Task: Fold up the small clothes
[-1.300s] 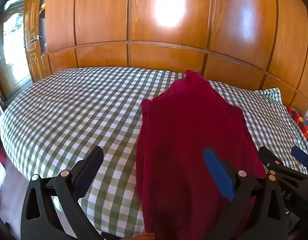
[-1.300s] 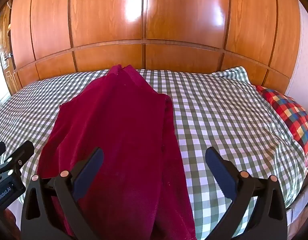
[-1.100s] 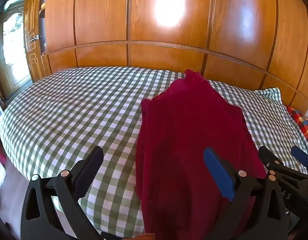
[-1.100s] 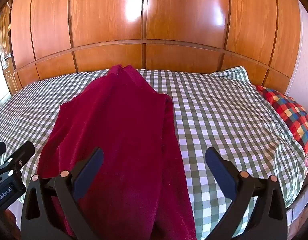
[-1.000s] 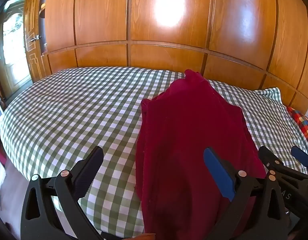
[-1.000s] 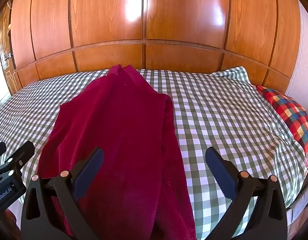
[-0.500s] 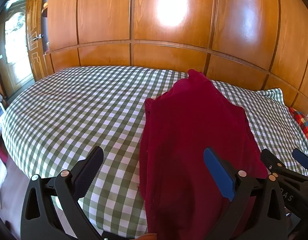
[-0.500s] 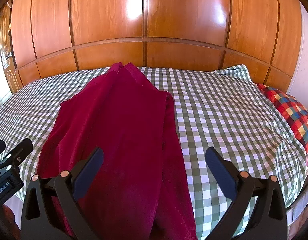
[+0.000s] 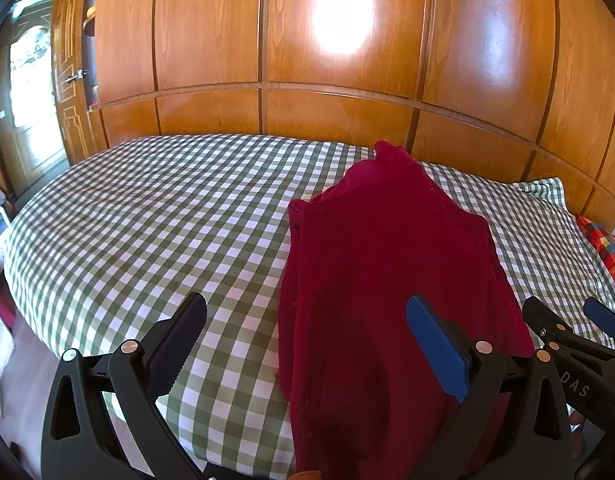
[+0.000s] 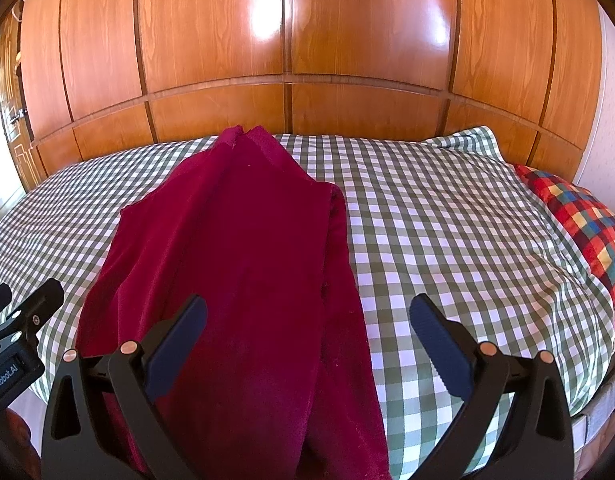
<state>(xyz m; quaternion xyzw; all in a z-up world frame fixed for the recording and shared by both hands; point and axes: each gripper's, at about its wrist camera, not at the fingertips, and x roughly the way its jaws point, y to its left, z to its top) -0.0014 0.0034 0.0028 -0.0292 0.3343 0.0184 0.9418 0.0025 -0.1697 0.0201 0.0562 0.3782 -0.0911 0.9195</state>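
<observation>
Left wrist view shows the left gripper (image 9: 305,342) with its jaws spread wide and holding nothing, poised above the near edge of a bed (image 9: 147,232) covered in a green-and-white checked sheet. A dark red garment (image 9: 387,280) lies lengthwise on the sheet, running from the near edge toward the far side, where its narrow end bunches up close to the wooden panelled wall (image 9: 327,60). The garment's left edge passes between the left gripper's two fingers, and its blue-padded right finger (image 9: 435,344) stands over the red cloth without visibly pinching it. At the right of this view the right gripper (image 9: 571,332) appears, just beside the garment's right edge. Right wrist view shows the right gripper (image 10: 307,344) likewise wide open and empty, its left finger over the dark red garment (image 10: 243,260) and its right finger over bare checked sheet. The garment looks folded along its length, with a doubled edge on its right side. A multicoloured checked pillow (image 10: 579,224) sits at the far right of the bed (image 10: 447,220), well apart from the garment. The left gripper (image 10: 15,320) shows at the left edge.
</observation>
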